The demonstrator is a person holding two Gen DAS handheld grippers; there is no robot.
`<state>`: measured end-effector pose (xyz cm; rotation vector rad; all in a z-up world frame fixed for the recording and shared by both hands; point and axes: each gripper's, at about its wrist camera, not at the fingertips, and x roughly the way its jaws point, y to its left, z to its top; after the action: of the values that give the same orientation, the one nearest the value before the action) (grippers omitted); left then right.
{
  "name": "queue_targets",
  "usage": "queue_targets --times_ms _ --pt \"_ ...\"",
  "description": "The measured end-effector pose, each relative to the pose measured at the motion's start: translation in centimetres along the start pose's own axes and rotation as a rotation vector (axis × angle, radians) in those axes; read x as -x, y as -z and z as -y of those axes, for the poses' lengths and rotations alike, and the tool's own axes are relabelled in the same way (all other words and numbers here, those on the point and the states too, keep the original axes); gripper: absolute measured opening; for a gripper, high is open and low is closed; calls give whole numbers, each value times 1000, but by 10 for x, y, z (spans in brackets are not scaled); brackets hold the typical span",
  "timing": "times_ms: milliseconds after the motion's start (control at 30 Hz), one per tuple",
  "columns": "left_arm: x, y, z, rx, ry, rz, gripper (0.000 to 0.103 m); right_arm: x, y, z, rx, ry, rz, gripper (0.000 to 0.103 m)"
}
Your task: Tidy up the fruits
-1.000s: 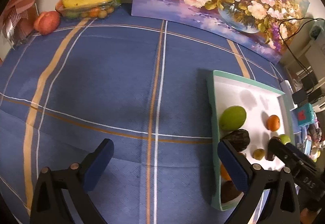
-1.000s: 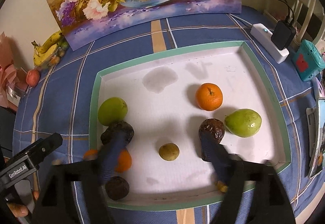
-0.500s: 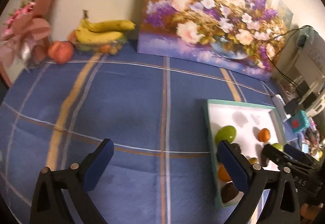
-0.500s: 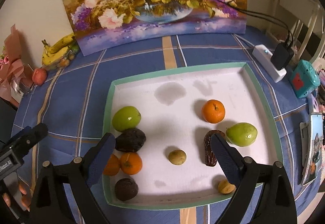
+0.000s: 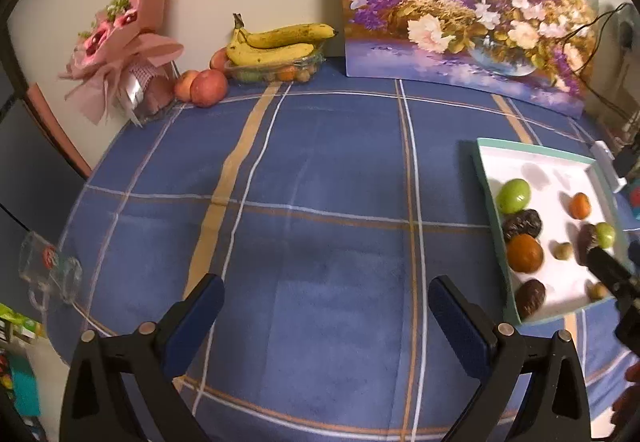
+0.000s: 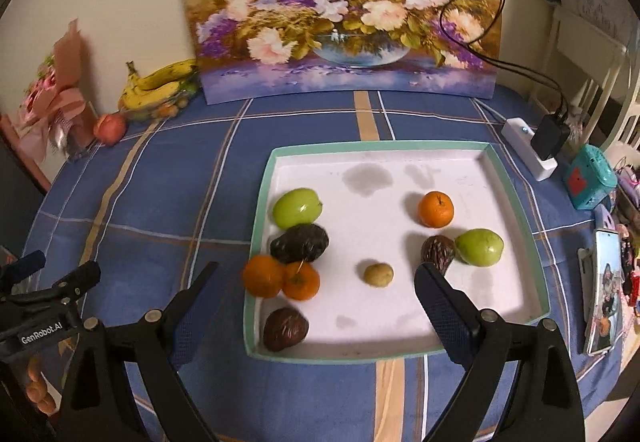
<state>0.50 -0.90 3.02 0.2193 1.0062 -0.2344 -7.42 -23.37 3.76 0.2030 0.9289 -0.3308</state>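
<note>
I had both grippers spread wide and holding nothing: the left gripper (image 5: pixel 326 306) above bare blue tablecloth (image 5: pixel 320 169), the right gripper (image 6: pixel 316 298) over the near edge of the tray (image 6: pixel 516 197). Only my right view showed the whole tray: two oranges (image 6: pixel 280 278) touching, green fruits (image 6: pixel 297 207) apart. Only my left view showed a glass mug (image 5: pixel 48 274); farther back lay bananas (image 5: pixel 276 41).

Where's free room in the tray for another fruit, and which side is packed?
The tray is bare along its far edge beyond the lone orange, and in the near-right corner past the small yellow fruit. Its left side is crowded: green fruit, dark fruit and two oranges bunch together.
</note>
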Motion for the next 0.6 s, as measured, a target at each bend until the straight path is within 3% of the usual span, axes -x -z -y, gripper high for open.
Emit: queue_targets --times_ms 267,600 --pt "1 10 -8 23 45 -23 103 10 38 -2 21 -5 -9 95" --pt "-3 10 -3 -3 69 -42 103 15 34 8 -15 18 28 95"
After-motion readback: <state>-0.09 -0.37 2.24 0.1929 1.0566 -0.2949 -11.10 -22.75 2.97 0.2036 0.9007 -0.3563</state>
